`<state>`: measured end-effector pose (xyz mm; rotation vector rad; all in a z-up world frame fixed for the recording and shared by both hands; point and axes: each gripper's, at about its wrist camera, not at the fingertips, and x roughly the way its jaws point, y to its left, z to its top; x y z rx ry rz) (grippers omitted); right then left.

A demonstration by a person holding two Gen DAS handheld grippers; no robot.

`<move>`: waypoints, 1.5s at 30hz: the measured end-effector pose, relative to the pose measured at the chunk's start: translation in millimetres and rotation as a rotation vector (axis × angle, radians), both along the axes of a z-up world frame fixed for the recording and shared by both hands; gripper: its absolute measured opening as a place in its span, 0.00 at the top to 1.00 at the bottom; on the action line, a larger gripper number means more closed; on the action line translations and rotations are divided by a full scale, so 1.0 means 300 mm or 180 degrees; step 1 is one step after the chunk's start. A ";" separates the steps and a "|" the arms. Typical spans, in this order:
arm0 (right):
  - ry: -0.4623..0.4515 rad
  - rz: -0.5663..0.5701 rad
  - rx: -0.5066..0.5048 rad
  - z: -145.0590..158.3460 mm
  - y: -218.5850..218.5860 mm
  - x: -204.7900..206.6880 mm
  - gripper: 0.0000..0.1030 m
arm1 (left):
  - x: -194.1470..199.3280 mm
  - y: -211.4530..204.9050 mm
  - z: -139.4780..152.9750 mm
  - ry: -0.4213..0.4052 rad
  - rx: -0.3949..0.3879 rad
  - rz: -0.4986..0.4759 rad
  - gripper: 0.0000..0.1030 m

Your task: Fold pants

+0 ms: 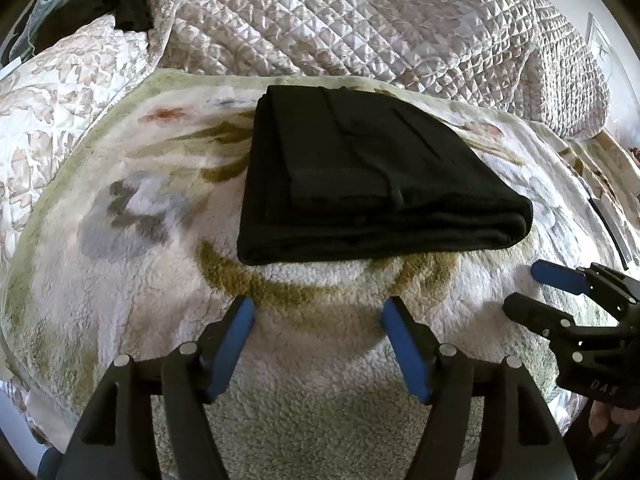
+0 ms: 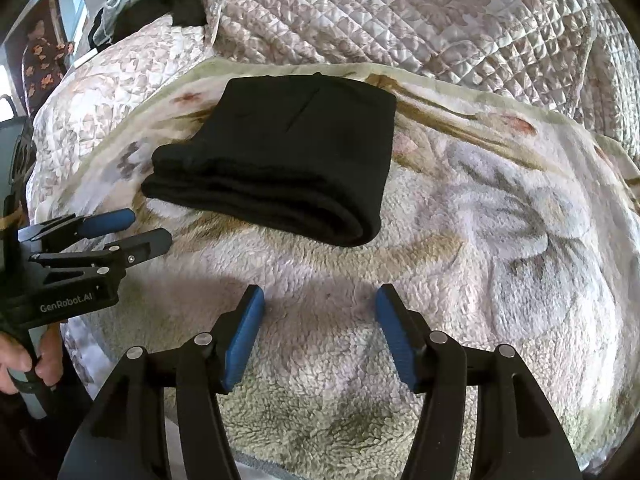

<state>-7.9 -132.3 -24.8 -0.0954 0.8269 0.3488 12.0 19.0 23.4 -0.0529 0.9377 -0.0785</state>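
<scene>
The black pants [image 1: 360, 176] lie folded into a thick rectangle on a fleecy floral blanket [image 1: 120, 280]; they also show in the right wrist view [image 2: 280, 160]. My left gripper [image 1: 318, 308] is open and empty, a short way in front of the pants' near edge. My right gripper [image 2: 320, 300] is open and empty, in front of and to the right of the pants. The right gripper also shows at the right edge of the left wrist view [image 1: 524, 288], open. The left gripper shows at the left of the right wrist view [image 2: 150, 226], open.
The blanket [image 2: 500, 240] covers a bed. A quilted beige bedspread [image 1: 360, 20] is bunched up behind it. A floral pillow [image 1: 60, 80] lies at the back left, with dark clothing [image 1: 124, 4] beyond it. A hand [image 2: 24, 360] grips the left tool's handle.
</scene>
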 end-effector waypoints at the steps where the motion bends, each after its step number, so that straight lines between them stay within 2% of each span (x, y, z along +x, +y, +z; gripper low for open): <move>1: -0.0006 0.0001 -0.0011 0.000 0.002 0.000 0.42 | -0.001 -0.002 0.000 -0.0002 0.0008 -0.0003 0.31; 45: -0.0027 0.0024 0.0014 -0.006 0.012 -0.005 0.36 | 0.003 -0.016 -0.014 0.0015 0.0083 -0.0042 0.23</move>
